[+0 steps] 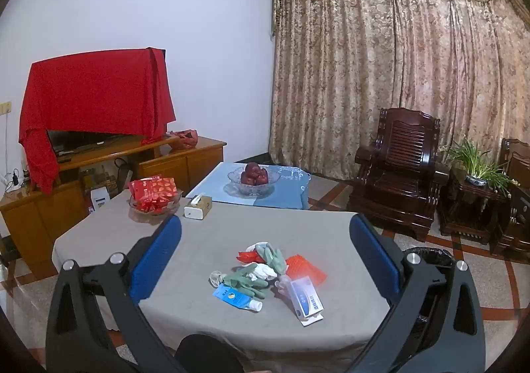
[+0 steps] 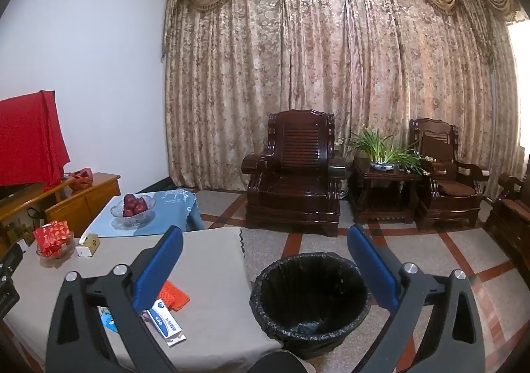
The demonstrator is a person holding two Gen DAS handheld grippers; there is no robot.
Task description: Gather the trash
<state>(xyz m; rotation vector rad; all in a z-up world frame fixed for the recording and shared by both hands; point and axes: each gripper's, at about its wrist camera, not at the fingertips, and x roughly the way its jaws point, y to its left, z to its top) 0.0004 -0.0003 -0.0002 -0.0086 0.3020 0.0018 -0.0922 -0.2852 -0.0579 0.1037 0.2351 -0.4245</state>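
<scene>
A heap of trash lies on the grey table (image 1: 205,234): green gloves (image 1: 246,280), white crumpled tissue (image 1: 265,270), an orange mesh piece (image 1: 304,268), a blue tube (image 1: 235,298) and a white-and-blue box (image 1: 306,300). My left gripper (image 1: 265,257) hovers open above the near side of the heap, nothing between its blue pads (image 1: 155,260). My right gripper (image 2: 265,267) is open too, held over the black-lined trash bin (image 2: 311,300) on the floor right of the table. The box (image 2: 164,316) and orange mesh (image 2: 174,295) show at its left finger.
A glass dish of red packets (image 1: 154,199) and a tissue box (image 1: 198,207) sit at the table's far side. Beyond is a blue-clothed table with a bowl of apples (image 1: 253,177), a wooden cabinet (image 1: 99,181), dark wooden armchairs (image 2: 293,174) and a potted plant (image 2: 384,147).
</scene>
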